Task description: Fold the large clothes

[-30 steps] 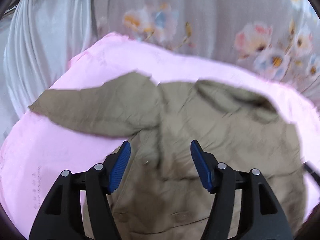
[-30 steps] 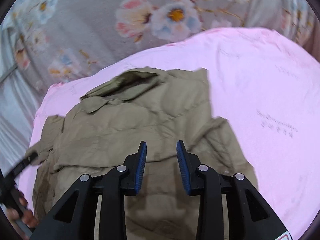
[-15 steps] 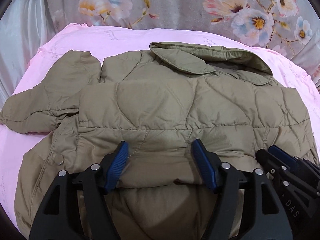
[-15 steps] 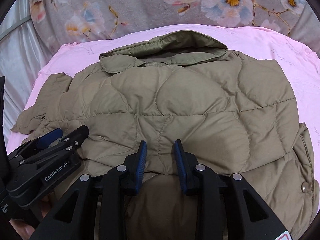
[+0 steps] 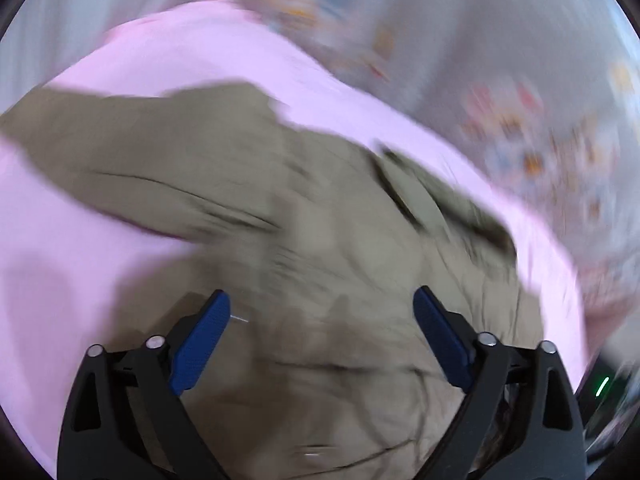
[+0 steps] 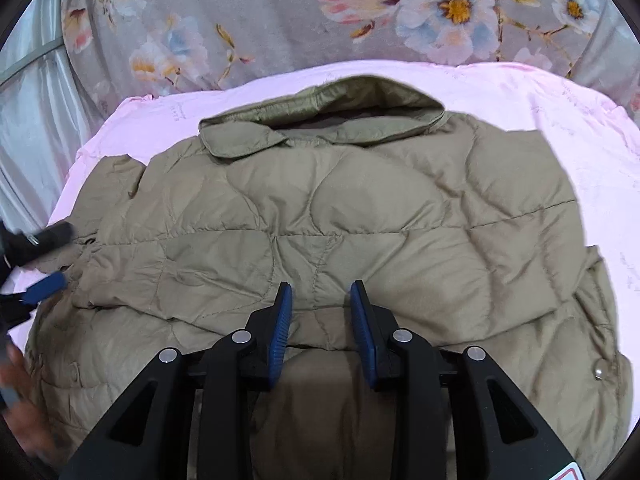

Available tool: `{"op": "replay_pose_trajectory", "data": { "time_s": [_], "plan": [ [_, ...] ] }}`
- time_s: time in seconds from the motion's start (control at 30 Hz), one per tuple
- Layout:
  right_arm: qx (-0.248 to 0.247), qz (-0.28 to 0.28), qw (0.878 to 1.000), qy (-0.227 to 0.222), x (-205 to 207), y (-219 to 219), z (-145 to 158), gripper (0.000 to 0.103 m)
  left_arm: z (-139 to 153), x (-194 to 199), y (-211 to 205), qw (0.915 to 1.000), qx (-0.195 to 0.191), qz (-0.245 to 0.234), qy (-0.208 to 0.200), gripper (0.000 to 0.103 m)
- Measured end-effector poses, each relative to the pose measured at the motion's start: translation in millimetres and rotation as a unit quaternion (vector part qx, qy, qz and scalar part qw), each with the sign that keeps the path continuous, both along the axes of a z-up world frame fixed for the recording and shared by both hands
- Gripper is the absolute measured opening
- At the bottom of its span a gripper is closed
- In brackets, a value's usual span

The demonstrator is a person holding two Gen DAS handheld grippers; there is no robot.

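Note:
An olive quilted jacket (image 6: 360, 208) lies on the pink sheet (image 6: 560, 96), collar at the far side and its lower part doubled over toward the collar. My right gripper (image 6: 322, 292) hovers at the near folded edge. Its jaws stand narrowly apart and ease open, with no cloth pinched between the blue pads. The left wrist view is motion-blurred: my left gripper (image 5: 320, 300) is above the jacket (image 5: 340, 240) near a sleeve (image 5: 100, 148), jaws wide and still opening, nothing in them. In the right wrist view the left gripper (image 6: 56, 260) shows blurred at the jacket's left edge.
Grey floral cloth (image 6: 280, 20) lies beyond the pink sheet. A pale curtain (image 6: 28, 120) hangs at the far left. A person's hand (image 6: 16, 400) shows at the lower left edge. Bare pink sheet (image 5: 60, 260) lies left of the sleeve.
My left gripper has swung away to the left from the folded edge, and its jaws have spread wide. The right gripper has stayed at the fold since half a second ago.

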State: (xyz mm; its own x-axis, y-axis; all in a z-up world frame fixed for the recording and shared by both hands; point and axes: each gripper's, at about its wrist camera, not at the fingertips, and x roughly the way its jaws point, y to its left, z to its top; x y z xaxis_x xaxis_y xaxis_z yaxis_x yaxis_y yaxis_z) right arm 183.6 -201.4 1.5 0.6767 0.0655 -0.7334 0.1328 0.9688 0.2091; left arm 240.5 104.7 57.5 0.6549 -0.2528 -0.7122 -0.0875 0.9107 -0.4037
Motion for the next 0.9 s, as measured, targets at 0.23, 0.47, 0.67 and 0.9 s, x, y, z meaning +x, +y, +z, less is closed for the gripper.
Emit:
{"op": "replay_pose_trajectory", "data": {
  "time_s": [0.23,0.47,0.67,0.9],
  "plan": [
    [0.021,-0.007,1.0,-0.02,-32,0,7,0.05,-3,43,203,0.9727,0.004,0.225,0.054,0.09],
    [0.017,-0.008,1.0,-0.008,-28,2,-1,0.052,-21,70,281,0.95,-0.036,0.304,0.061,0.084],
    [0.02,-0.011,1.0,-0.004,-28,2,-4,0.054,-8,91,262,0.9616,0.028,0.264,0.07,0.01],
    [0.021,-0.011,1.0,-0.006,-28,-1,-4,0.054,101,70,164,0.9846,0.066,0.148,-0.067,0.004]
  ]
}}
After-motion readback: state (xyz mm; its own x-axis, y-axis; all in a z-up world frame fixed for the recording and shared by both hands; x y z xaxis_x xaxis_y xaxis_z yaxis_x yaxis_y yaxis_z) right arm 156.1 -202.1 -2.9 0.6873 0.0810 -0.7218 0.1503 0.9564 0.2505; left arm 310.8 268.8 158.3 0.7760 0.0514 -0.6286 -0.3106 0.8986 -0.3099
